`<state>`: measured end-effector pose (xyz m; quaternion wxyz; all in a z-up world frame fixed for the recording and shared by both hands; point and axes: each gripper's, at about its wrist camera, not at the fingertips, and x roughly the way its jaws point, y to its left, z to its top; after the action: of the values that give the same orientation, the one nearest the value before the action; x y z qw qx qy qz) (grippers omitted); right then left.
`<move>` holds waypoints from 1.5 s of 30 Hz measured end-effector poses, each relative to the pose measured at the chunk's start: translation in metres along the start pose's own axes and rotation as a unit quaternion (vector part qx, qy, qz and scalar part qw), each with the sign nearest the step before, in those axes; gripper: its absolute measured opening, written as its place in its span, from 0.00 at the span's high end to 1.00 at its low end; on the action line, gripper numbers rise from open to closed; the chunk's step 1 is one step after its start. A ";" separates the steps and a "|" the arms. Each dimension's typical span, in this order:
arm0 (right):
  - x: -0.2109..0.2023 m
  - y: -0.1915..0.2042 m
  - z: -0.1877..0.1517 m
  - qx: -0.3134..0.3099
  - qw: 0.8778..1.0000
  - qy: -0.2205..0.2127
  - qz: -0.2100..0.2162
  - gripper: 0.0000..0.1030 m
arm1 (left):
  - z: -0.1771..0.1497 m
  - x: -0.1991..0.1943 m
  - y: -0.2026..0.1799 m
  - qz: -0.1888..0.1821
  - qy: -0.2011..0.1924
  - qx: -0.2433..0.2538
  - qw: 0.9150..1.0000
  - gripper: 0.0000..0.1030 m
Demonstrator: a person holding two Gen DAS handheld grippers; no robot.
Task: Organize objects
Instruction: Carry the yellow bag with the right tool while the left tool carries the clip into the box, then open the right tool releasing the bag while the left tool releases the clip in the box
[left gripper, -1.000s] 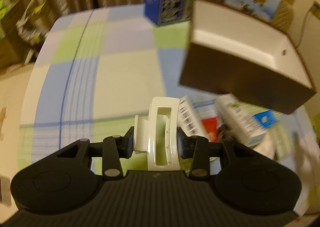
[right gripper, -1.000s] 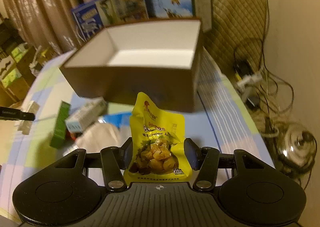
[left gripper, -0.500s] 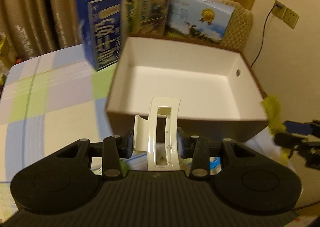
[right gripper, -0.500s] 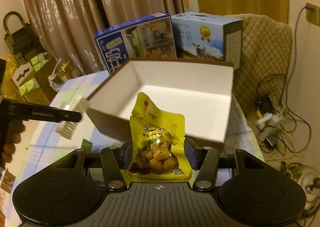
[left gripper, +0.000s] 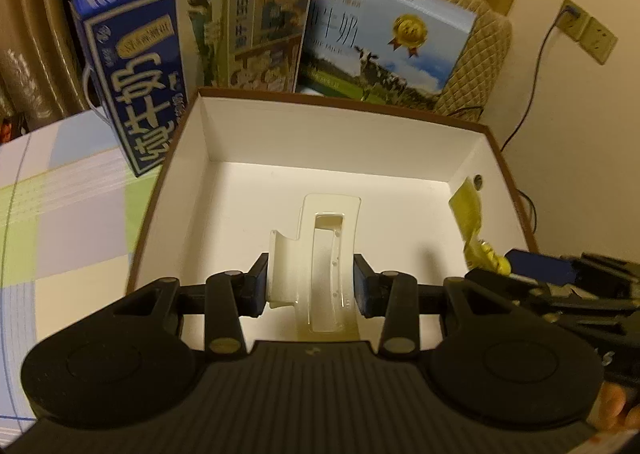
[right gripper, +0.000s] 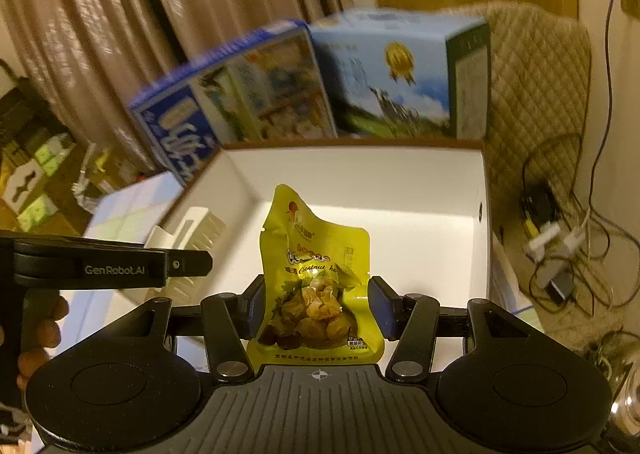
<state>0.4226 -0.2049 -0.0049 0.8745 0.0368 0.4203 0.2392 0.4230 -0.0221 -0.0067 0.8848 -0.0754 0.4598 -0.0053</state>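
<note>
Over box (left gripper: 492, 157) | hair clip (left gripper: 320, 254), chestnut pouch (right gripper: 316, 286) gripped | pouch base hidden

A white plastic hair claw (left gripper: 316, 254) and a yellow chestnut snack pouch (right gripper: 316, 290) are each held upright over the open, white-lined brown box (left gripper: 360, 141), whose inside is bare.
</note>
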 end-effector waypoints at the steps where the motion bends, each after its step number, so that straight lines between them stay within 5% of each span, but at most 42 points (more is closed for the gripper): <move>1: 0.009 -0.003 0.000 0.002 1.000 0.008 -0.007 0.51 | 0.002 0.008 -0.001 0.002 0.006 -0.001 1.000 0.65; 12: 0.070 -0.024 -0.008 0.022 0.996 0.080 -0.045 0.51 | -0.001 0.080 -0.005 0.008 0.082 -0.016 0.996 0.65; 25: 0.082 -0.022 -0.006 0.035 0.994 0.092 -0.051 0.51 | -0.005 0.103 -0.003 0.005 0.109 -0.020 0.994 0.65; 36: 0.081 -0.020 -0.005 0.030 0.995 0.084 -0.048 0.48 | -0.001 0.086 0.003 0.018 0.086 -0.012 0.996 0.39; 40: 0.075 -0.017 -0.006 0.019 0.997 0.067 -0.036 0.40 | -0.001 0.074 0.005 0.027 0.069 0.001 0.997 0.29; 45: 0.061 -0.015 -0.006 0.019 0.998 0.048 -0.033 0.33 | 0.000 0.059 0.008 0.036 0.053 0.009 0.998 0.26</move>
<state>0.4565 -0.1913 -0.0564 0.8598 0.0283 0.4673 0.2040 0.4565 -0.0191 -0.0558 0.8597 -0.0505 0.5080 0.0183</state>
